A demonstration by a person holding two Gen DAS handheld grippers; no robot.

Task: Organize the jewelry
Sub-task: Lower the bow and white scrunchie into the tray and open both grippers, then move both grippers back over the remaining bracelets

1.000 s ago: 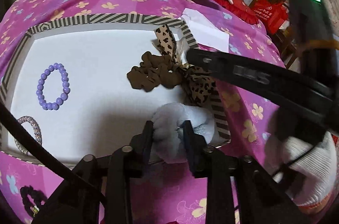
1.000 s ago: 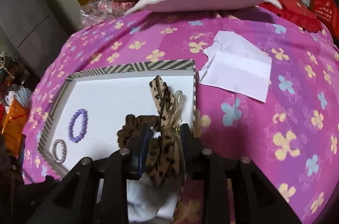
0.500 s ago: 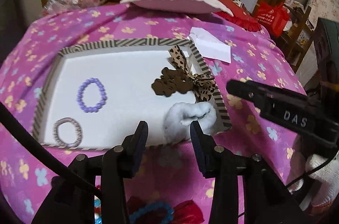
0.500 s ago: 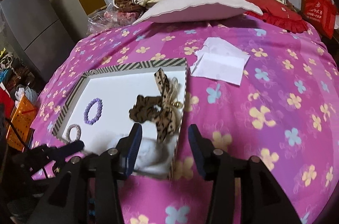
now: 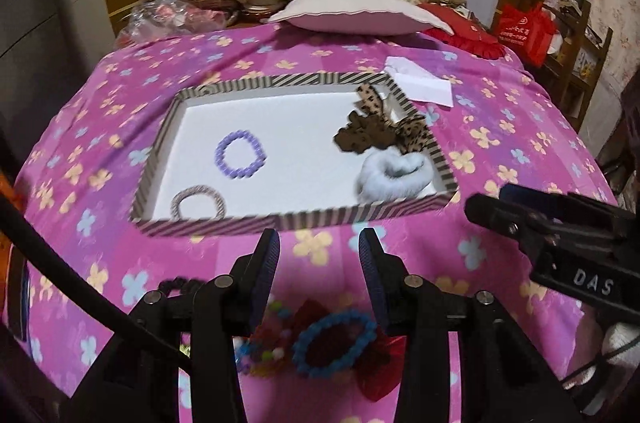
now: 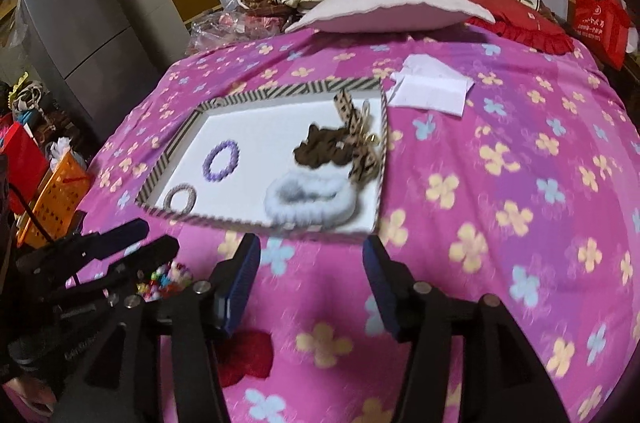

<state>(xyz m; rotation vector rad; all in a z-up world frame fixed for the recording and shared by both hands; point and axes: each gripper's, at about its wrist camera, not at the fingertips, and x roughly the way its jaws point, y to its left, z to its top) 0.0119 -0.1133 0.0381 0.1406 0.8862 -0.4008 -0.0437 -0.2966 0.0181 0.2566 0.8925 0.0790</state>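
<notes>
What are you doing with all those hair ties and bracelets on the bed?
A person with a gripper in each hand is sorting jewelry into a striped tray. In the tray lie a purple bracelet, a grey band, a brown scrunchie, a leopard bow and a white fluffy scrunchie. The left gripper and right gripper are open and empty, the right's jaws just opening. A blue bracelet waits on the pink cover.

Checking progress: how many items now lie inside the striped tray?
4: purple bead bracelet mid-tray, grey band near-left corner, leopard scrunchie right side, white fluffy scrunchie near-right corner.
</notes>
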